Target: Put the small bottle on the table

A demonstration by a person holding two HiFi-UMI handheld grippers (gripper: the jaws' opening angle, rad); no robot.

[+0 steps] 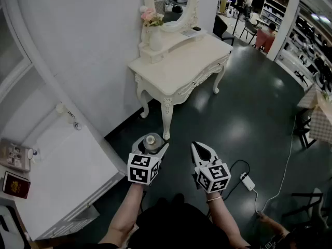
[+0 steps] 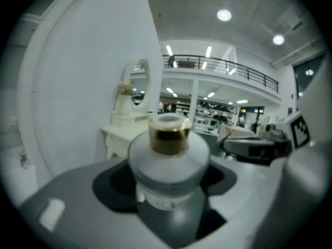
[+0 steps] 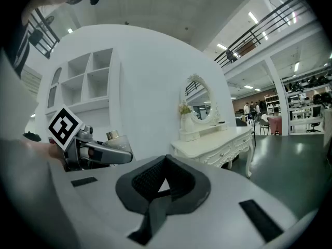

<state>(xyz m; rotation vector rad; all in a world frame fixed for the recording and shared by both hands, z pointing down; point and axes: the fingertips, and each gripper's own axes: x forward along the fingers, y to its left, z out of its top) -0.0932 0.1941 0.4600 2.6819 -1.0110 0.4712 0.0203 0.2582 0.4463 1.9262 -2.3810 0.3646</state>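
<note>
A small frosted bottle (image 1: 152, 139) with a gold collar is held above the dark floor, my left gripper (image 1: 151, 144) shut on its body. In the left gripper view the bottle (image 2: 168, 160) stands upright between the grey jaws and fills the centre. My right gripper (image 1: 197, 148) hovers just to its right, shut and empty; its dark pads (image 3: 155, 183) meet with nothing between them. From the right gripper view the left gripper (image 3: 98, 152) and the bottle's top (image 3: 114, 136) show at the left. The white dressing table (image 1: 181, 61) stands ahead, beyond both grippers.
On the dressing table's back edge are a vase of pink flowers (image 1: 152, 27) and an oval mirror (image 1: 174, 4). A white shelf unit (image 1: 67, 160) with books (image 1: 15, 183) is at my left. A power strip (image 1: 248, 182) with its cable lies on the floor at the right.
</note>
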